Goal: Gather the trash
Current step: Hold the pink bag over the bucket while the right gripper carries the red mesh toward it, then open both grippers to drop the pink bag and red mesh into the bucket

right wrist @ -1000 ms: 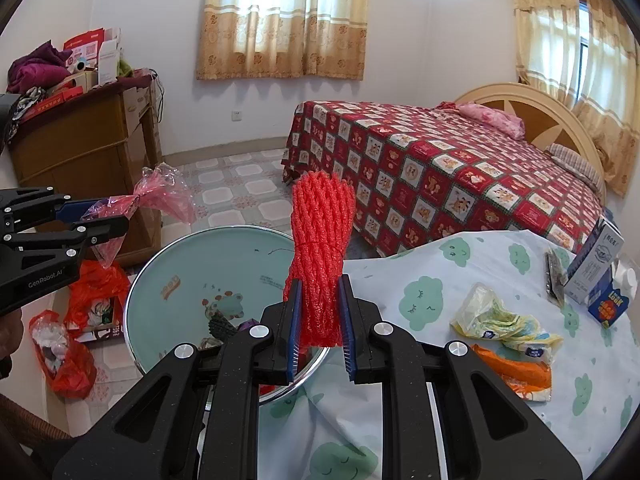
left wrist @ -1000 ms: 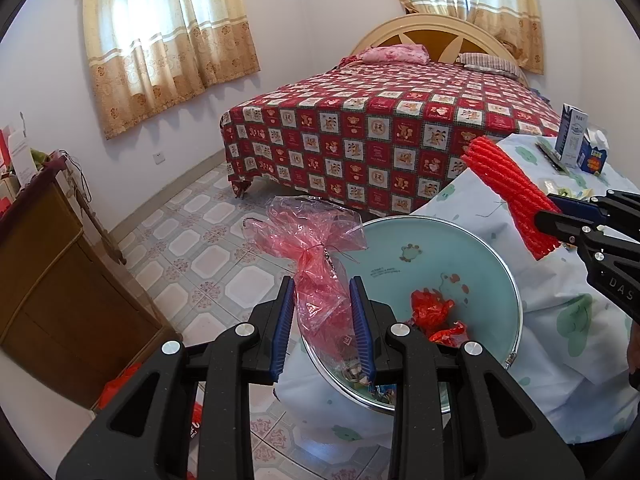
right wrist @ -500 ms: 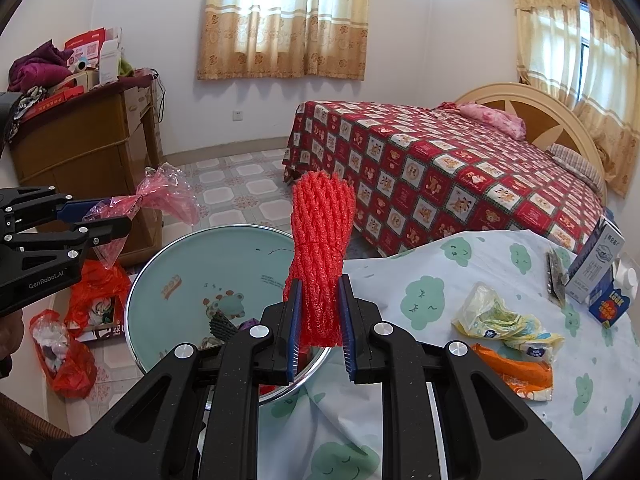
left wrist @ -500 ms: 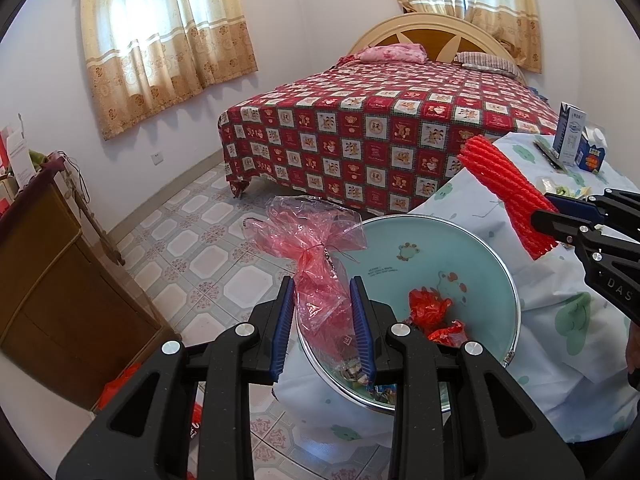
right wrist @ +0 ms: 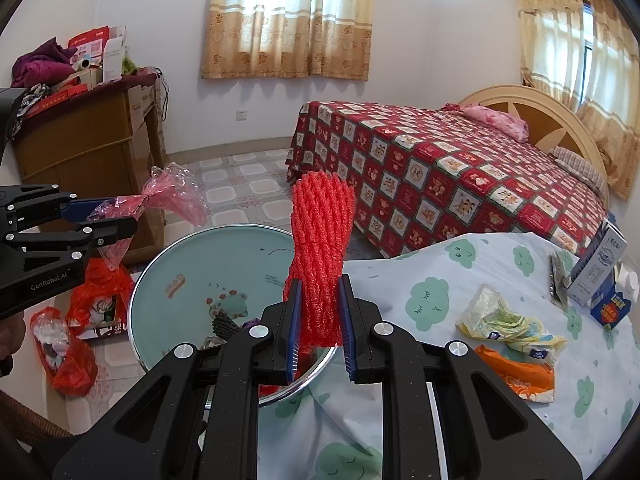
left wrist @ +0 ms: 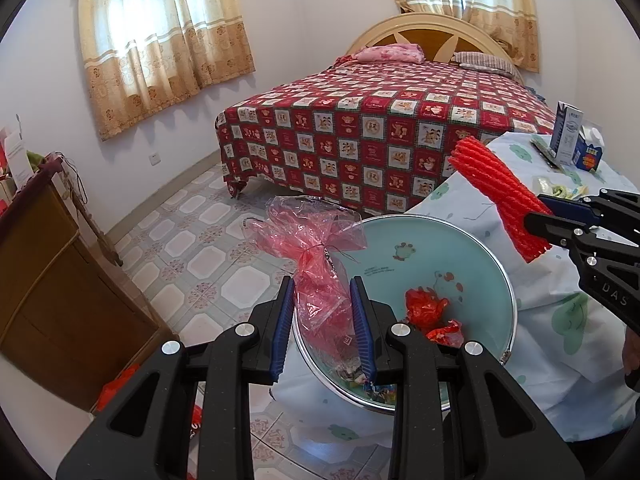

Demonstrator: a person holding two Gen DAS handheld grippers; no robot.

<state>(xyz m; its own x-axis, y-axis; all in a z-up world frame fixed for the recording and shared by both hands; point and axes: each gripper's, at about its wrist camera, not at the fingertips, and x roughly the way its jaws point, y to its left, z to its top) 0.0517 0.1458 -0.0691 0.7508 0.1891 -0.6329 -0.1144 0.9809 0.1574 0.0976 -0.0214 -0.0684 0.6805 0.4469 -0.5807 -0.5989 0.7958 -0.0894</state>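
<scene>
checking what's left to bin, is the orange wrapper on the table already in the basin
No, the orange wrapper lies on the tablecloth, apart from the basin.

We've got the basin [right wrist: 192,276] at the left edge of the table [right wrist: 472,280], with wrappers [left wrist: 430,314] lying inside it. To its right on the table sit more wrappers [right wrist: 508,328], and the cartons [right wrist: 600,276] are further right. The bed [right wrist: 440,176] stands behind the table, the cabinet [right wrist: 84,140] off left, and bags [right wrist: 68,344] are on the floor below it.
</scene>
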